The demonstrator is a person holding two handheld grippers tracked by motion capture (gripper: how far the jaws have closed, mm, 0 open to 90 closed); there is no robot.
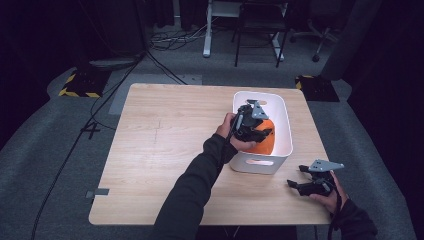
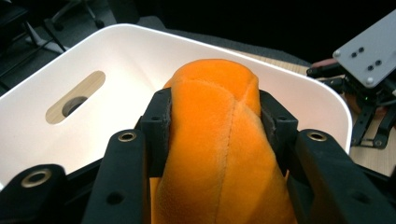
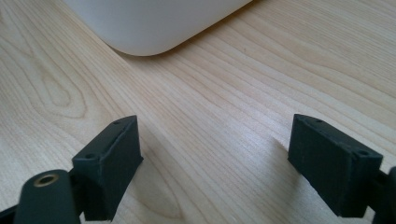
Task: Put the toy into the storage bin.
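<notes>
An orange plush toy [image 1: 265, 143] lies in the near end of a white bin [image 1: 288, 131] on the right side of the wooden table [image 1: 165, 140]. My left gripper [image 1: 261, 131] reaches down into the bin. In the left gripper view its pads [image 2: 159, 122] press against both sides of the plush toy [image 2: 215, 158], with the bin wall [image 2: 140, 51] behind. My right gripper [image 1: 296, 176] rests low over the table's near right corner, beside the bin. It stands open with bare wood between its jaws in the right gripper view [image 3: 215, 154].
The bin's rounded corner [image 3: 154, 23] lies just ahead of the right gripper. The right gripper [image 2: 369, 107] also shows beyond the bin rim in the left gripper view. Chairs and cables [image 1: 175, 37] sit on the floor behind the table.
</notes>
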